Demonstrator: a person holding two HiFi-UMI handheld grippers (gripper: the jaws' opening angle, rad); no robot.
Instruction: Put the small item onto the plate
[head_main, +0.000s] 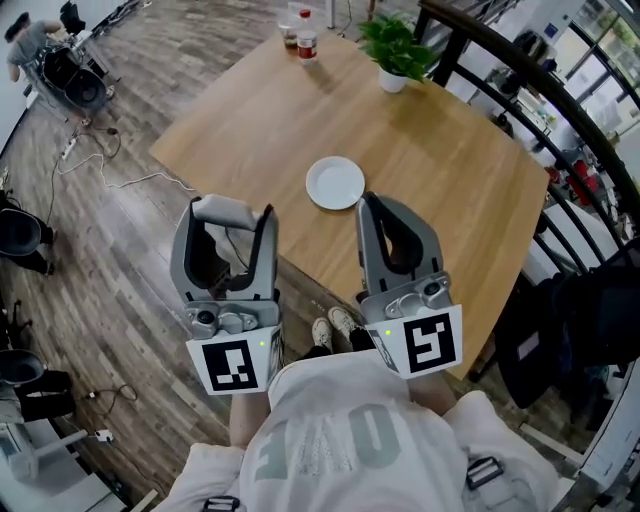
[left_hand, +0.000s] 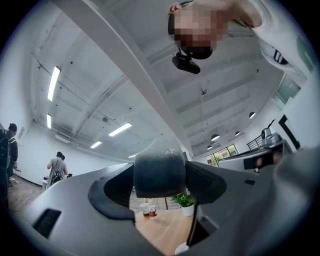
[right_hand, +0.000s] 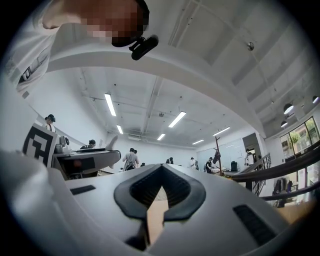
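The left hand-held gripper (head_main: 232, 213) is pinching the small grey item (left_hand: 160, 172) across its tips. The item is rounded, with a matt, faintly textured face, and it fills the gap between the jaws. It is off the bench (head_main: 440, 170), on the person's side of the bench's near edge. The white plate (head_main: 335, 183) lies empty ahead and a little to the right, near that edge. The right hand-held gripper (head_main: 370, 206) is pressed together on nothing and points toward the plate from just behind it.

The step in hand looks like the carry to the plate. To do it well:

- Swing the left hand-held gripper forward and rightward until the item is over the plate's middle, not its rim.
- Tip the jaws downward on the way, since they now point up and outward.
- Lower until the item nearly touches the plate, then open, so that a rounded piece cannot roll off.
- Hold the right hand-held gripper back, clear of the path and of the plate.

The potted plant (head_main: 395, 50) and the bottle (head_main: 307, 42) stand well apart at the far edge and should not interfere.
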